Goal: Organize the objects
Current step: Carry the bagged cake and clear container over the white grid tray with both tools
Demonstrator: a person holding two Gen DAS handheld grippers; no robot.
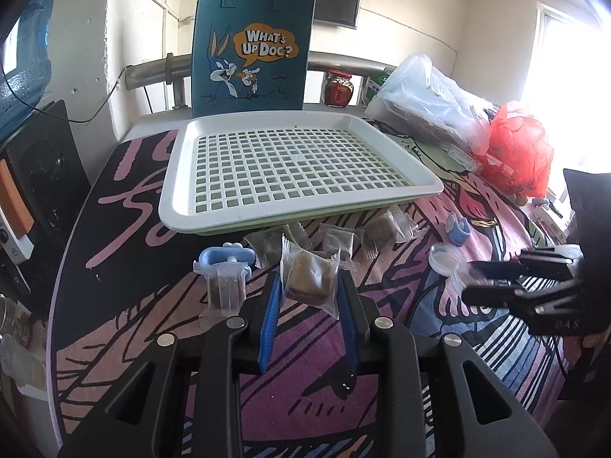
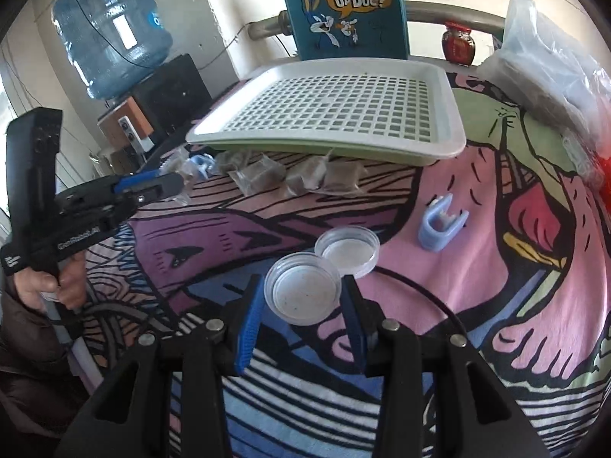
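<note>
My left gripper (image 1: 308, 286) is shut on a clear packet of brown food (image 1: 308, 280), held just above the cloth in front of the white slotted tray (image 1: 420, 185). Several more packets (image 1: 336, 238) lie along the tray's near edge. My right gripper (image 2: 303, 297) is shut on a small round clear dish (image 2: 303, 294); a second dish (image 2: 349, 252) touches it just beyond. A blue clip (image 2: 439, 229) lies to the right of the dishes. Another blue clip (image 1: 225, 257) with a packet lies left of my left gripper.
A blue "What's Up Doc?" bag (image 1: 252, 49) stands behind the tray. Clear plastic bags (image 1: 427, 103), a red bag (image 1: 519, 149) and a red jar (image 1: 338, 87) sit at the back right. A water bottle (image 2: 110, 30) and a black speaker (image 2: 172, 95) stand left.
</note>
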